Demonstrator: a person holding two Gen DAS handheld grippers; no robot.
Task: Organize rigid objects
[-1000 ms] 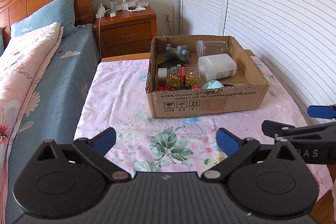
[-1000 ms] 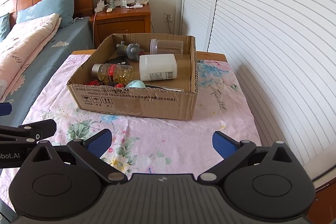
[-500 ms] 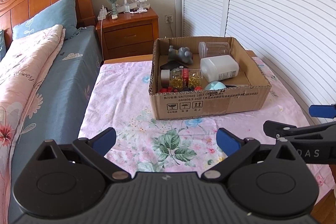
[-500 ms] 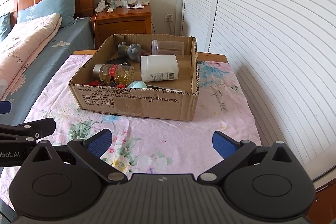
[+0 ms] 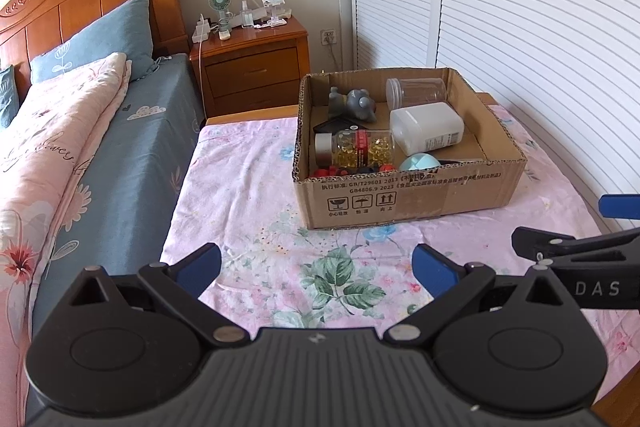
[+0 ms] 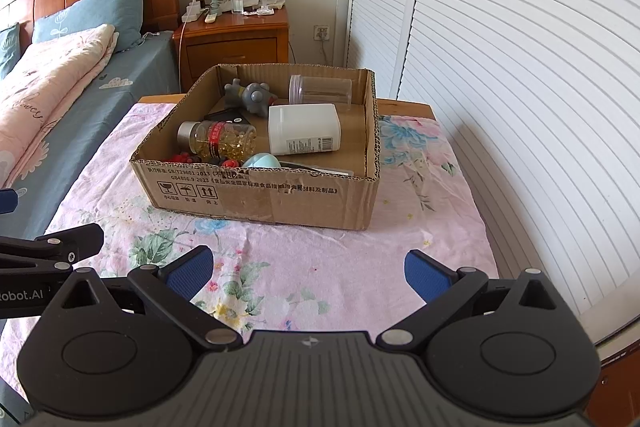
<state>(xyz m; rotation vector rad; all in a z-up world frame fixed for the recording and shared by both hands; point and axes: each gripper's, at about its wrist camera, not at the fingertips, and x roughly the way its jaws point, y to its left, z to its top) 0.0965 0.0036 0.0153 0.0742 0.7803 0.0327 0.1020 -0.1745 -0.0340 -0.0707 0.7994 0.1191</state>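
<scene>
While both grippers hang back over the near edge of the bench (image 5: 240, 187), nothing is held: the left gripper (image 5: 316, 265) has its fingers spread wide apart and empty, and the right gripper (image 6: 306, 269) likewise.

Going left to right inside the cardboard box (image 6: 256, 195), which sits on the flowered cloth well ahead of both grippers: a capsule bottle (image 6: 218, 143) lies on its side by the left wall, glass-looking, so probably slick and breakable; the best hold seems to be across its labelled middle or its metal cap. Behind it lies a grey toy figure (image 6: 250, 97), lumpy, likely light, easy to pinch at a narrow part. Near the front wall sits a pale blue rounded thing (image 6: 262, 161), which may roll out of a pinch. Next is a white plastic bottle (image 6: 304, 135) on its side, stiff and flat-faced; gripping its narrower faces looks safest. Furthest back lies a clear jar (image 6: 322, 90), probably light and slippery, best taken across its body.
</scene>
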